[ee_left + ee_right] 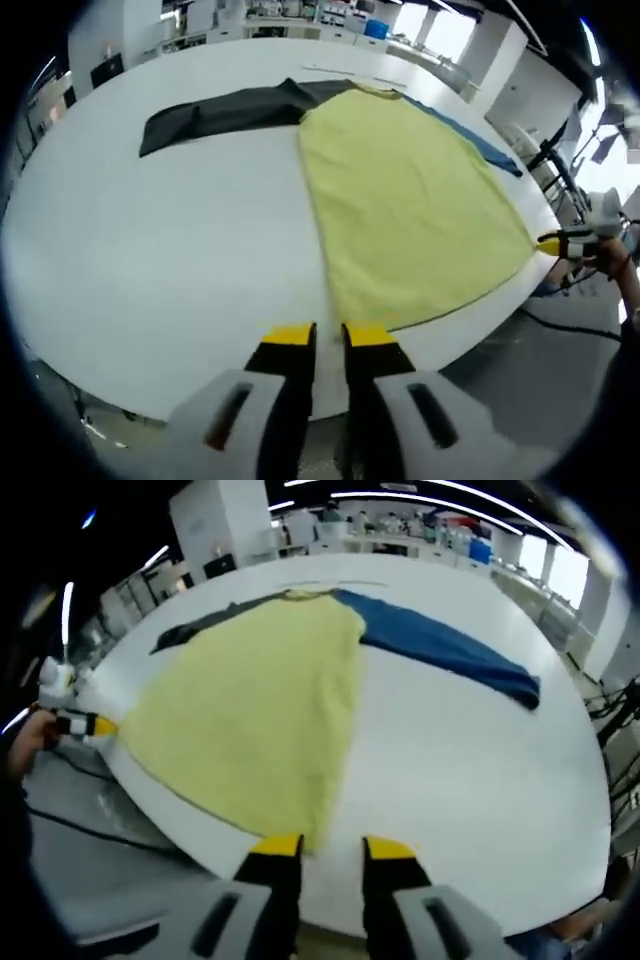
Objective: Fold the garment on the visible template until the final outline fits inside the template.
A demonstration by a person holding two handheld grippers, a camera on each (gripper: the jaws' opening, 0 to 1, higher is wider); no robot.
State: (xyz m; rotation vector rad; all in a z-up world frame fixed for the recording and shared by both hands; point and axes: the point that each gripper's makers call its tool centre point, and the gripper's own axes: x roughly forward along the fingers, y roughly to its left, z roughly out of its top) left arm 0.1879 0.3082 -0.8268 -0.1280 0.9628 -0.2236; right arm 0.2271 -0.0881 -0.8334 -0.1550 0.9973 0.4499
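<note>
A yellow garment (405, 200) lies flat on the round white table (170, 260), with a dark grey sleeve (220, 112) spread to one side and a blue sleeve (470, 135) to the other. My left gripper (330, 335) is at the near hem corner, jaws a narrow gap apart with nothing clamped. In the right gripper view the garment (260, 700) and blue sleeve (450, 650) show again. My right gripper (332, 848) stands open at the other hem corner. Each gripper also shows in the other's view: the right gripper (560, 243) and the left gripper (90, 723).
The table edge (480, 920) runs just under both grippers, with grey floor and cables (90, 830) below. A thin pale strip (350, 72) lies on the table beyond the collar. White walls, desks and shelves (420, 525) stand far behind.
</note>
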